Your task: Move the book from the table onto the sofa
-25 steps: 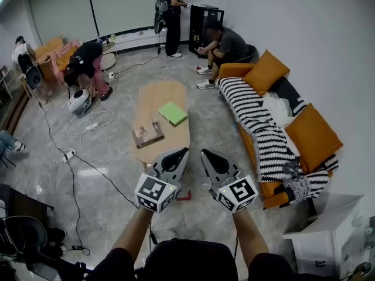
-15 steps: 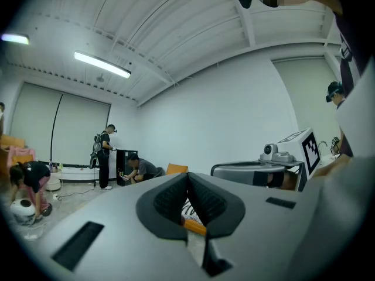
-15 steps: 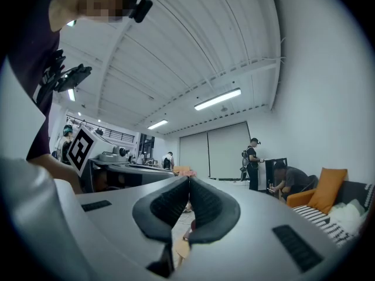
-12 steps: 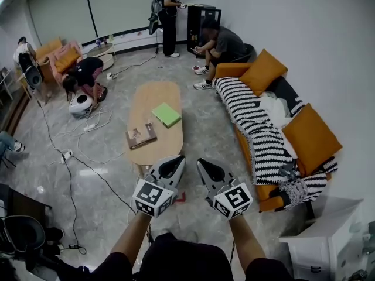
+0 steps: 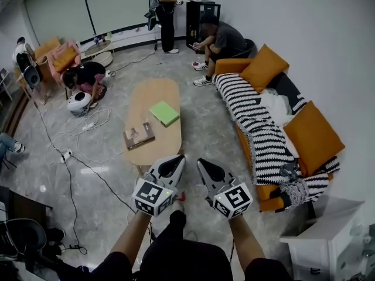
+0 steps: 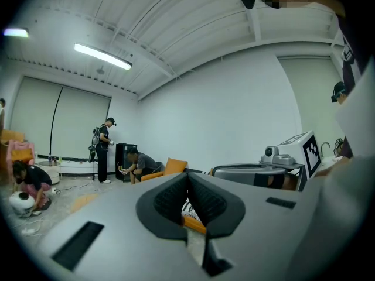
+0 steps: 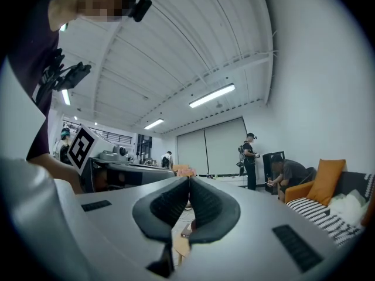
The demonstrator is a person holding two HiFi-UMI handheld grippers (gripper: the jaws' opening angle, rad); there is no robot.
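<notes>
A green book [image 5: 164, 113] lies flat on the long oval wooden table [image 5: 157, 91], near its right edge. A brown book-like item [image 5: 139, 136] lies closer to me on the same table. The orange sofa [image 5: 265, 68], draped with a black-and-white striped blanket [image 5: 258, 127], stands along the right wall. My left gripper [image 5: 174, 160] and right gripper [image 5: 203, 164] hang side by side just short of the table's near end, both shut and empty. In the left gripper view the left gripper [image 6: 187, 177] has its pads pressed together; in the right gripper view the right gripper [image 7: 189, 180] does too.
Two orange cushions [image 5: 312, 134] and white cloth [image 5: 276, 107] lie on the sofa. A seated person [image 5: 222, 40] is at its far end, a standing person [image 5: 159, 7] is by a black cabinet, and a crouching person [image 5: 85, 78] is left of the table. Cables [image 5: 70, 157] trail on the floor. A white cabinet [image 5: 328, 233] stands at the right.
The table and sofa have slid slightly left and up in the head view. Both grippers have dropped a little, still shut. My leg now shows between my arms.
</notes>
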